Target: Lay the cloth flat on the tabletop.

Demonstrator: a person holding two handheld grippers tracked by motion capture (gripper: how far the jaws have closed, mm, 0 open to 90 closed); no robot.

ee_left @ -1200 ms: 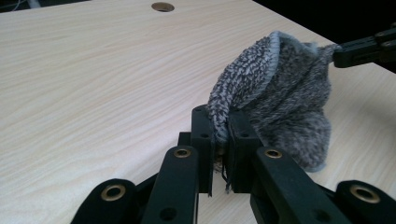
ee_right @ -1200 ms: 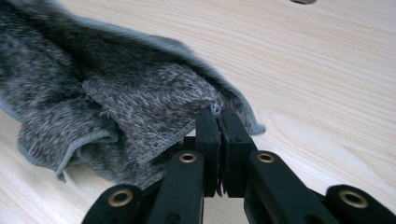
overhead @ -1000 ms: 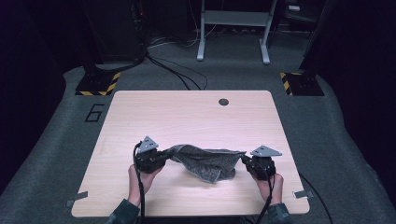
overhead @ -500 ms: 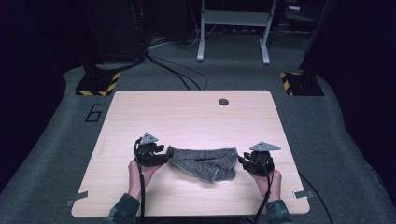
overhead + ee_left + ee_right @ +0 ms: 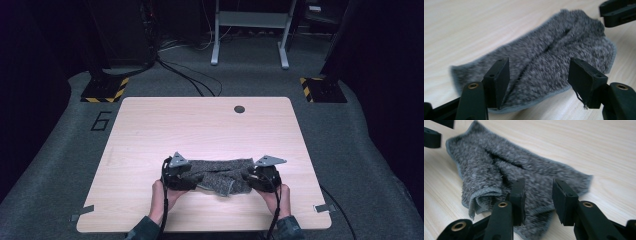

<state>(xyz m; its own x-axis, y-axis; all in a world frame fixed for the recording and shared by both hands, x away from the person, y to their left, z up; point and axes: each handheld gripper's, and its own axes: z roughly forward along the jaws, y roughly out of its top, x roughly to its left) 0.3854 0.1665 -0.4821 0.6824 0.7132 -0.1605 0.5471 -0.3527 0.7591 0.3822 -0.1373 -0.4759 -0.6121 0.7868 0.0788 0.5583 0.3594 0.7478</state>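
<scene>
Betw. both open tongs: grey cloth (image 5: 222, 175), flat.

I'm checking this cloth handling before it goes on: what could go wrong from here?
1. Both jaw pairs stand open over the grey cloth, so the left gripper or right gripper may close on several layers, or miss the edge.
2. The cloth is bunched, with a rolled fold near the right gripper; pulling could tighten the creases.
3. It lies near the table's front edge and could slide off.

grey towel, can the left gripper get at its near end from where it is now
Probably yes: the left gripper stands open right over the grey towel on the table, with nothing between its fingers and the cloth.
</scene>
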